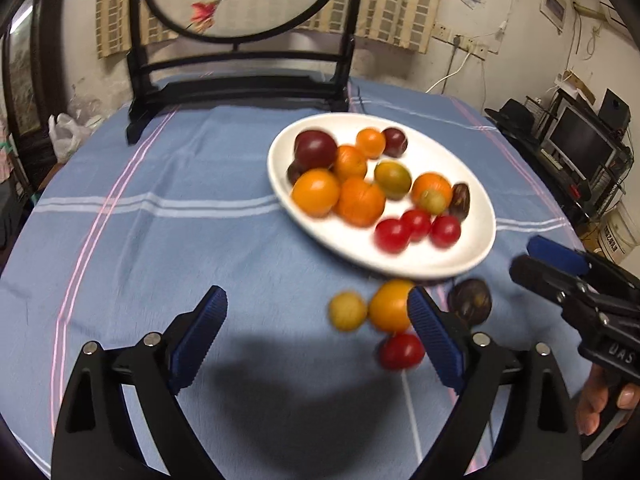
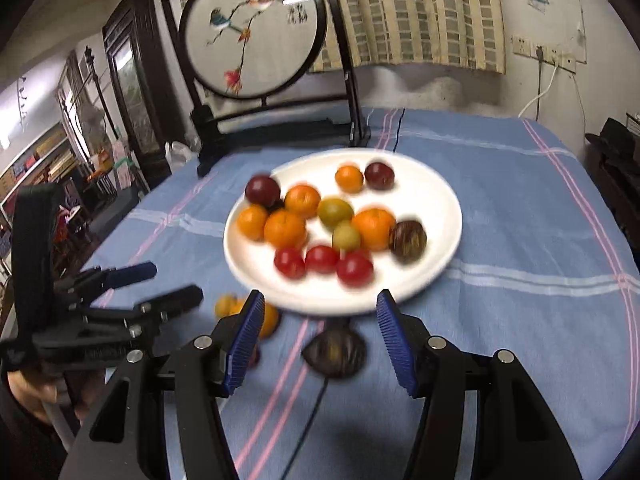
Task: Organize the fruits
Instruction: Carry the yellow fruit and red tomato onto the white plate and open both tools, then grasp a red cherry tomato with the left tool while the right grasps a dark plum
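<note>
While most of the fruit already sits on the white plate (image 1: 472, 256), four pieces lie on the blue striped cloth of the worktop (image 1: 160, 240) just near of its rim, which is probably why both tools are low and pointed that way. Farthest left, the left tool (image 1: 316, 332) is spread wide with nothing between its blue ribbed pads; the gap faces bare cloth, and the loose fruit sits at and beyond its right finger, so I judge it would have to shift right to take any of them. Next comes a small yellow-green fruit (image 1: 347, 311), touching or just beside an orange citrus fruit (image 1: 390, 305) partly hidden behind that right finger, with a red cherry tomato (image 1: 401, 351) just nearer. Right of those, a dark purple plum-like fruit (image 2: 335, 353) rests alone near the plate's edge. The right tool (image 2: 320, 336) is likewise wide open and empty, but its fingers stand on either side of this dark fruit, so it looks like the piece lined up for the next grasp; blur makes it hard to say how close the pads are. On the plate, the oranges, red tomatoes and dark fruits are loosely bunched by kind, suggesting sorting by type. A round embroidered screen (image 2: 256, 32) stands at the far edge.
</note>
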Tool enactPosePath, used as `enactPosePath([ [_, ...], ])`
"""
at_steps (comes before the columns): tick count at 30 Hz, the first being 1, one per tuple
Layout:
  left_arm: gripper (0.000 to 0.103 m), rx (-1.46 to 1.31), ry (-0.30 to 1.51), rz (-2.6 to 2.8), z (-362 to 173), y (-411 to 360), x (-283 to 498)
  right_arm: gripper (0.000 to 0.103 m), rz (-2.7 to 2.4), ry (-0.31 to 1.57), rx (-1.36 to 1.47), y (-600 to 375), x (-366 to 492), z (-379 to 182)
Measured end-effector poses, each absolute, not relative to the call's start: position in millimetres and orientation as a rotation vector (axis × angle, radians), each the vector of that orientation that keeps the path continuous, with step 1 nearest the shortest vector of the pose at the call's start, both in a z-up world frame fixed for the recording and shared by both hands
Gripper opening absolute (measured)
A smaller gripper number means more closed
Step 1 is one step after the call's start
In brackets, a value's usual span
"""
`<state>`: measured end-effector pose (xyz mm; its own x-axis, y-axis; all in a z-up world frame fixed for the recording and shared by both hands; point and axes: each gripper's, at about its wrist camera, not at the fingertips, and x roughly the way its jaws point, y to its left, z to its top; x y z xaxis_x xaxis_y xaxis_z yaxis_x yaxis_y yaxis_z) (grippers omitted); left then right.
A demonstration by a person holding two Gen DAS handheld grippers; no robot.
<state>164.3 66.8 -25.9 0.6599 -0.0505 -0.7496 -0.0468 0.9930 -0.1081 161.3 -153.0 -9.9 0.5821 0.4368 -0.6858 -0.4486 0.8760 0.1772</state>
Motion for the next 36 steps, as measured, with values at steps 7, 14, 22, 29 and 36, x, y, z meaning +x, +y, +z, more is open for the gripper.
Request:
enactPosePath([
  [7, 0.09, -0.121, 0.891, -0.014, -46.4, 62.7, 142.4, 0.059, 0.469, 0.832, 0.005, -159.7, 139.7, -28.2],
  [14, 0.09, -0.077, 0.923, -0.024, -57.4, 48.5, 135.3, 0.059, 0.444, 0.839, 0.033, -166.9, 141.9, -41.8],
  [22, 0.089, -0.065, 0.955, -0.045, -63.9, 23.7, 136.5, 0.059, 0.439, 0.795, 0.043, -178.2, 140.5, -32.8],
  [29, 0.062, 0.003, 0.982, -0.022, -72.3, -1.0, 154.0, 0.059, 0.458, 0.749, 0.108, -187.1, 132.5, -17.1],
  [36, 0.028, -0.008, 0.98, -0.031, -68.9, -4.4, 167.8, 0.059, 0.462, 0.745, 0.12, -188.0, 129.6, -14.9],
])
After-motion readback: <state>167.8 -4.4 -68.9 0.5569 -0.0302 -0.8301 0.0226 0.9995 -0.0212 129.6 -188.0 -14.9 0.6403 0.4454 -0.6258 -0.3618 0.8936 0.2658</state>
